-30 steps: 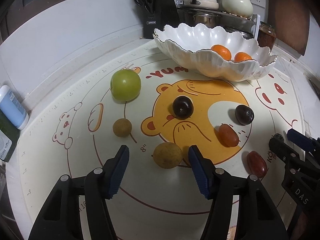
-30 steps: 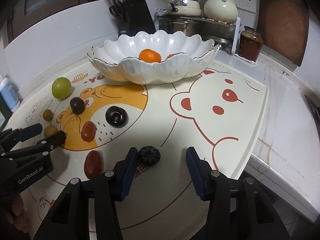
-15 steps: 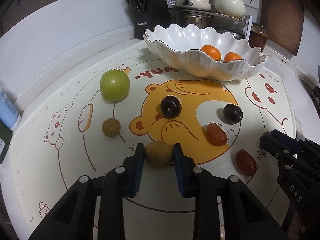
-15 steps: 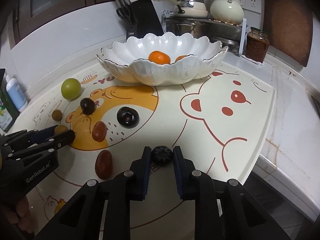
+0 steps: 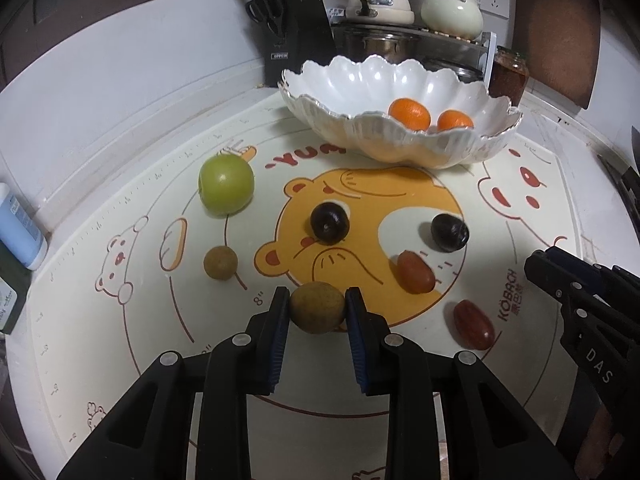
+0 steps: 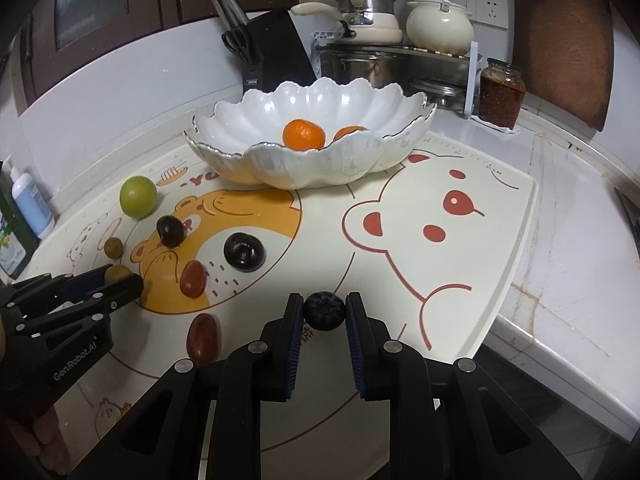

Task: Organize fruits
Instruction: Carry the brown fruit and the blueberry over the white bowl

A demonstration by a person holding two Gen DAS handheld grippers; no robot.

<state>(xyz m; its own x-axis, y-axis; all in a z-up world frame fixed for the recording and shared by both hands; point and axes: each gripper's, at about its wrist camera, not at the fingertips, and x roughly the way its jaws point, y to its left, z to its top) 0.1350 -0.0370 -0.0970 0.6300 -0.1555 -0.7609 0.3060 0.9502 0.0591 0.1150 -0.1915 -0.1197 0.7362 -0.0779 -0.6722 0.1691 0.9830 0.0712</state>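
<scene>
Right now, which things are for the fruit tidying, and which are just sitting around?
For the job:
- white bowl with two oranges
- brown round fruit in the left claw
- dark wrinkled fruit in the right claw
- green apple, two dark plums, two red oblong fruits, small brown fruit

Just sitting around:
- knife block
- pots
- sauce jar
- blue bottle
</scene>
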